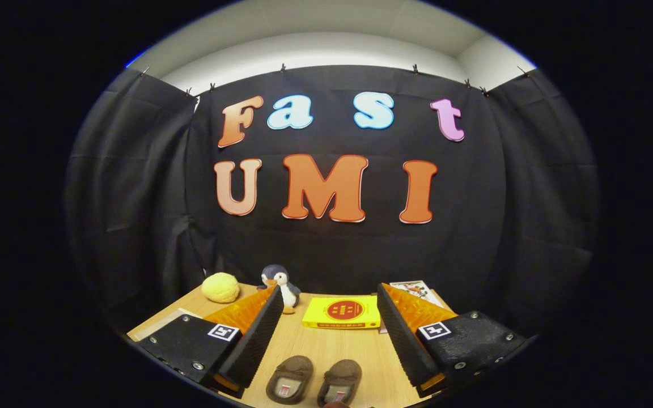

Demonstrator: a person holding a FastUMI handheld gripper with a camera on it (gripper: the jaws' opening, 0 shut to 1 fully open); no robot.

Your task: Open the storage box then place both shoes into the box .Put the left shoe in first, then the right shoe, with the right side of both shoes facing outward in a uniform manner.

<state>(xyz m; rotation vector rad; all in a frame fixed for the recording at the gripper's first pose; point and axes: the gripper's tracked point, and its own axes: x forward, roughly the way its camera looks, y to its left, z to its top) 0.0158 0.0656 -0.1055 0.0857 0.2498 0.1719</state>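
— Hand-held gripper (326,334)?
— Spread wide apart, clamped on nothing, hovering above the wooden worktop (326,351).
— Shoes?
— Two brown shoes side by side on the near part of the worktop, between the fingers: left shoe (289,378), right shoe (340,381), just apart.
— Farther off?
— Yellow box (342,313) lying flat beyond the fingers, lid closed. Left of it a plush penguin (280,285) and a yellow ball (220,287). Printed card (414,288) to the far right.
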